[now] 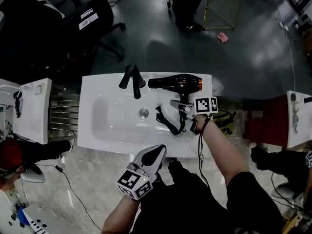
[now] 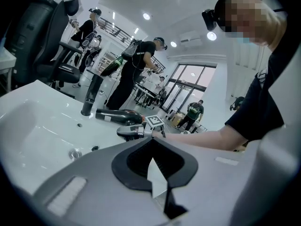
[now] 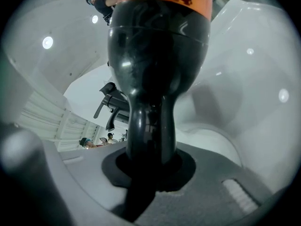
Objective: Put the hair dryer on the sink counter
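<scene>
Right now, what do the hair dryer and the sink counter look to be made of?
Hair dryer: likely hard plastic, glossy black with a coppery-orange band; a sheen shows on its shell in the right gripper view. Sink counter: probably glazed ceramic or a similar cast material, smooth glossy white, with soft reflections on its surface.

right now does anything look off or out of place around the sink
The black cord of the hair dryer trails down into the sink basin beside the drain, where it could get wet. Nothing looks spilled or damaged.
</scene>
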Motion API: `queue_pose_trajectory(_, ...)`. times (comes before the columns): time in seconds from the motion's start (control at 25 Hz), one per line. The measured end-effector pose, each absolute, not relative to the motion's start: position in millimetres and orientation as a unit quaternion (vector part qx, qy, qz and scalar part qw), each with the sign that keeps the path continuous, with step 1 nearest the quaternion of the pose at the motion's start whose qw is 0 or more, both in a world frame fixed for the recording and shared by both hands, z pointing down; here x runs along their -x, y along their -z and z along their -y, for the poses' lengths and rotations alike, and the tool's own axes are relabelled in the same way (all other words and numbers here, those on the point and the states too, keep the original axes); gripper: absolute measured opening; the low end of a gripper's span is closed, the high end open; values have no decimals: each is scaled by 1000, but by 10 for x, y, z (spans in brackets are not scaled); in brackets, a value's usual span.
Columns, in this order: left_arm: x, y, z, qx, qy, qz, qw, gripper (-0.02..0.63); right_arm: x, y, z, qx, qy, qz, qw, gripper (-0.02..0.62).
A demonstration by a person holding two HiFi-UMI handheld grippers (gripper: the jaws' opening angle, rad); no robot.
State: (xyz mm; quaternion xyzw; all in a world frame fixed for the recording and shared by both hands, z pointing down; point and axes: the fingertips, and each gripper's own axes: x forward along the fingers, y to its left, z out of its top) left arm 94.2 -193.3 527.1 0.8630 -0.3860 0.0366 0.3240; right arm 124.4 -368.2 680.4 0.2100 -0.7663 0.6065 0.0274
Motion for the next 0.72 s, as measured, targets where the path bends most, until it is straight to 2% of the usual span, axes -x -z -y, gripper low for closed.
queue_pose_trajectory(0.44,-886,-5309,1916,-858,-35,392,330,3,-1256,-6879,3711,-203,-621,757,11,51)
queue_pose_trajectory(0.72,-955,-5314,1896,-858,-36,388,334,3,-1299,-6956,3714,-233,-608,758,50,78)
